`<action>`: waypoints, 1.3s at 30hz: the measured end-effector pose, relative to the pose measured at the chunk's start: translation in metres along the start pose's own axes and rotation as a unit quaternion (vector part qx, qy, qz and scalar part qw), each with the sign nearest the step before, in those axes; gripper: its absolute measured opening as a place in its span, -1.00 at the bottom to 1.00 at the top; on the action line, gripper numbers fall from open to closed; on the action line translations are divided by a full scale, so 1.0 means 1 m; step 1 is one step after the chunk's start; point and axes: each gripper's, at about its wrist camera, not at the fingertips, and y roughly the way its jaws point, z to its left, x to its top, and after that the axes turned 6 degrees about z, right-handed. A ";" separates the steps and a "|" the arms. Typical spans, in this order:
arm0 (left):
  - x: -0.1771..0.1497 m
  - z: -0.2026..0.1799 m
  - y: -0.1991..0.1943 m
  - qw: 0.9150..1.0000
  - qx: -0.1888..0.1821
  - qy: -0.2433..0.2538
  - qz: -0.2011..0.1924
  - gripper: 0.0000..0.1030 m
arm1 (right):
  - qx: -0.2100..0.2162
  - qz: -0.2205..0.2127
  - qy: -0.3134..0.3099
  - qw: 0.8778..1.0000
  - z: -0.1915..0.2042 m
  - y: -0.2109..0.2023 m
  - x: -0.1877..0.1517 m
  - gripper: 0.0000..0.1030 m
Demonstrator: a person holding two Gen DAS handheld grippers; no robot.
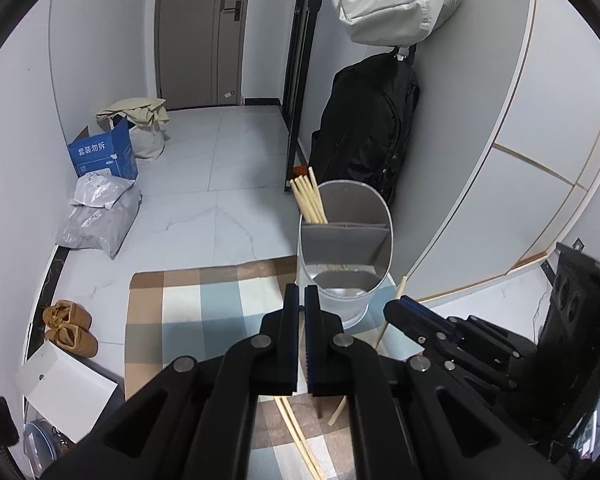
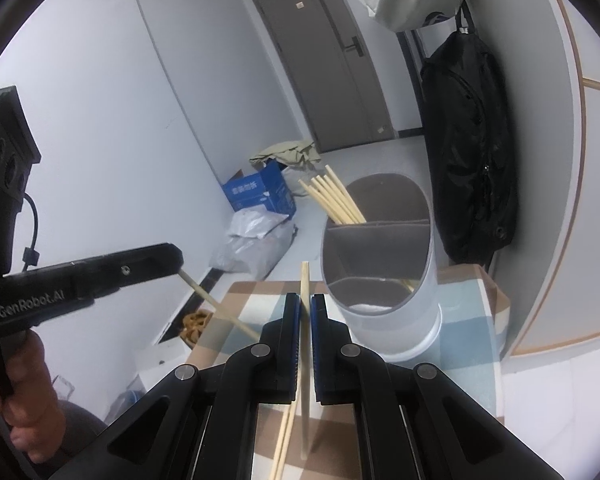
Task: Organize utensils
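Mid-loading: one chopstick gripped per hand, neither yet in the holder.

Nearest, in the right wrist view: right tongs [image 2: 305, 300] pressed together on the upright chopstick [image 2: 305, 276], whose tip pokes up just past the pads while its shaft runs back down between them. Below and behind these tongs, more loose sticks [image 2: 285, 436] lying on the checked cloth [image 2: 244, 296], so by the look of it not the last round.

Off to the left of the right tongs and a little ahead: left tongs [image 2: 176, 260], likewise pinching, with the slanted chopstick [image 2: 220, 306] sticking out of their tip down toward the cloth. In the left wrist view, pads nearly touching, stick itself not made out between them.

Just ahead and slightly right of the right tongs: grey oval holder [image 2: 428, 304], standing on the cloth, divided into compartments. Near compartments look empty of upright sticks; far-left compartment carries the chopstick bundle [image 2: 336, 200], leaning out to the left.

Next move probably calls for lifting over the near rim, reaching past the divider to that far compartment, tipping each stick steep, then releasing; care needed not to knock the holder or cross the two sticks.
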 end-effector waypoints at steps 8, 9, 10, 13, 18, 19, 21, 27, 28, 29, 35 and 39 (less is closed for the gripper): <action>0.006 -0.006 -0.001 1.000 -0.010 0.005 -0.002 -1.00 | -0.002 -0.004 0.009 1.000 -0.007 -0.001 0.007 -0.91; 0.007 -0.007 -0.002 1.000 -0.011 0.006 -0.002 -1.00 | -0.002 -0.003 0.011 1.000 -0.008 0.000 0.008 -0.91; 0.008 -0.007 -0.002 1.000 -0.012 0.007 -0.003 -1.00 | -0.001 -0.004 0.014 1.000 -0.009 -0.002 0.009 -0.91; 0.013 -0.010 -0.006 1.000 -0.019 0.007 -0.002 -1.00 | -0.002 -0.012 0.009 1.000 -0.008 -0.007 0.016 -0.91; 0.024 -0.020 -0.016 1.000 -0.021 0.019 -0.011 -1.00 | -0.005 -0.030 -0.009 0.999 -0.004 -0.022 0.038 -0.91; 0.027 -0.023 -0.019 0.999 -0.022 0.023 -0.014 -1.00 | -0.004 -0.035 -0.011 0.999 -0.004 -0.025 0.044 -0.91; 0.035 -0.027 -0.025 0.999 -0.024 0.028 -0.023 -1.00 | -0.004 -0.043 -0.016 0.999 -0.003 -0.031 0.055 -0.91; 0.061 -0.032 -0.037 0.998 -0.024 0.035 -0.044 -1.00 | -0.007 -0.066 -0.027 0.997 -0.002 -0.044 0.086 -0.91; 0.063 -0.033 -0.039 0.998 -0.026 0.036 -0.046 -1.00 | -0.006 -0.069 -0.028 0.997 -0.001 -0.046 0.091 -0.91; 0.066 -0.034 -0.040 0.998 -0.028 0.036 -0.048 -1.00 | -0.006 -0.071 -0.029 0.997 -0.001 -0.047 0.095 -0.91; 0.089 -0.041 -0.049 0.996 -0.028 0.048 -0.066 -1.00 | -0.009 -0.088 -0.045 0.995 0.001 -0.052 0.120 -0.91; 0.106 -0.043 -0.045 0.996 -0.024 0.052 -0.074 -1.00 | -0.011 -0.102 -0.054 0.993 0.000 -0.052 0.140 -0.91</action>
